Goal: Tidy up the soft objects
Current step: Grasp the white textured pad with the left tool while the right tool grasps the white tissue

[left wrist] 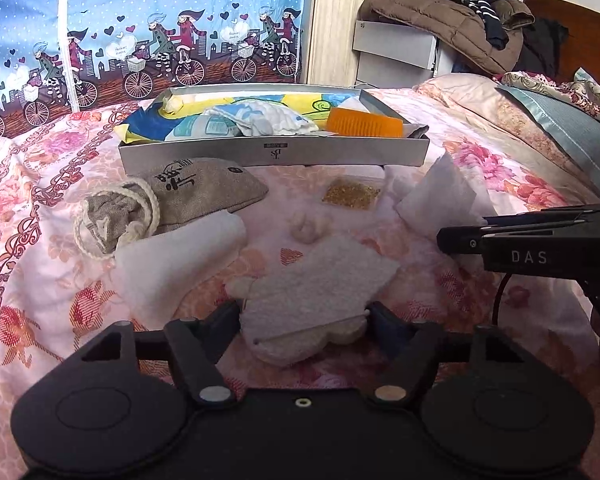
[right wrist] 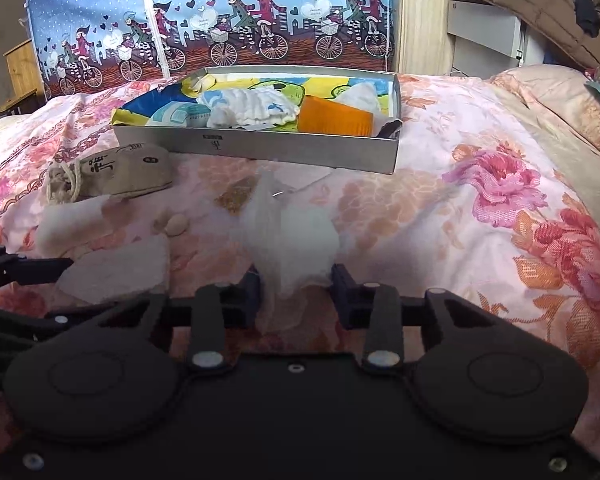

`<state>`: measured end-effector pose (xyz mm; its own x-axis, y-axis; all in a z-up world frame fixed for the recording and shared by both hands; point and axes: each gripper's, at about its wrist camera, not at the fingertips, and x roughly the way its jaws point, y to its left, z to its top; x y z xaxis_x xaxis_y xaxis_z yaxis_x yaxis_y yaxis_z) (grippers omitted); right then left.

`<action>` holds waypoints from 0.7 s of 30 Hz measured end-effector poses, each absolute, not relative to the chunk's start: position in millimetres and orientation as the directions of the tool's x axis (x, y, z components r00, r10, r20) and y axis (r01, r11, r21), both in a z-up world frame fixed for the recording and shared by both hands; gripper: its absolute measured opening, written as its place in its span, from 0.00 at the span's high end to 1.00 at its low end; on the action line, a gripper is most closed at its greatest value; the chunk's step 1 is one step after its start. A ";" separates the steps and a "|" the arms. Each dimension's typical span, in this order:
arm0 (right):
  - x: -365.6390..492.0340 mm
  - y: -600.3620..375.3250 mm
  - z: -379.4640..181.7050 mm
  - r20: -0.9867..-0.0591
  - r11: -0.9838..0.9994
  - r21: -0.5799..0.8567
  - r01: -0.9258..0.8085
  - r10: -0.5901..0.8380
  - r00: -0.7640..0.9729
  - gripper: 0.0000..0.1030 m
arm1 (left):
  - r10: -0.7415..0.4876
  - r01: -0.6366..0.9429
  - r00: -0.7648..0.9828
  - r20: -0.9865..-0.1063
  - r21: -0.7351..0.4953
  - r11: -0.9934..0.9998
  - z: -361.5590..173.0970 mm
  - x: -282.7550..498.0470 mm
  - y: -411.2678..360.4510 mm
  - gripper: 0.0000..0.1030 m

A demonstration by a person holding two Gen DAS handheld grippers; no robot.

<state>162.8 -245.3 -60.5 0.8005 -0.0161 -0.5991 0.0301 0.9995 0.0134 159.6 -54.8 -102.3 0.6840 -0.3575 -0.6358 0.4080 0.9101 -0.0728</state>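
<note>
On the floral bedspread, a white fluffy cloud-shaped pad lies between the fingers of my left gripper, and both pads touch its sides. My right gripper is shut on a crumpled white tissue, which stands up between its fingers. A silver box at the back holds a yellow-blue cloth, a white cloth and an orange ribbed piece. Loose on the bed lie a burlap drawstring bag, a folded white cloth, a small cotton ball and a gold scrap.
Pillows lie along the right side of the bed. A brown jacket is heaped on a grey cabinet behind. A blue curtain with cyclists hangs past the bed's far edge. A wooden stand is at far left.
</note>
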 end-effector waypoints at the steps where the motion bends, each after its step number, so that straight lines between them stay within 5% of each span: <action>1: 162.8 -246.4 -60.3 -0.599 0.999 0.016 0.034 -0.018 0.800 0.83 | -0.357 0.409 0.685 -0.635 -0.071 0.910 -102.3 159.2 -54.8 0.32; 5: 160.9 -250.2 -57.6 -0.587 0.998 0.039 0.044 -0.012 0.810 0.91 | -0.360 0.408 0.687 -0.631 -0.074 0.910 -101.2 157.5 -55.0 0.32; 21: 148.1 -248.1 -39.1 -0.494 0.999 0.031 0.036 -0.016 0.869 0.93 | -0.339 0.389 0.795 -0.503 -0.006 0.921 -81.7 133.8 -53.4 0.32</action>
<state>148.1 -248.1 -39.1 0.8693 -0.0161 -0.4939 0.0363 0.9989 0.0313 133.8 -53.4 -81.7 0.7949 -0.3394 -0.5029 0.3892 0.9211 -0.0064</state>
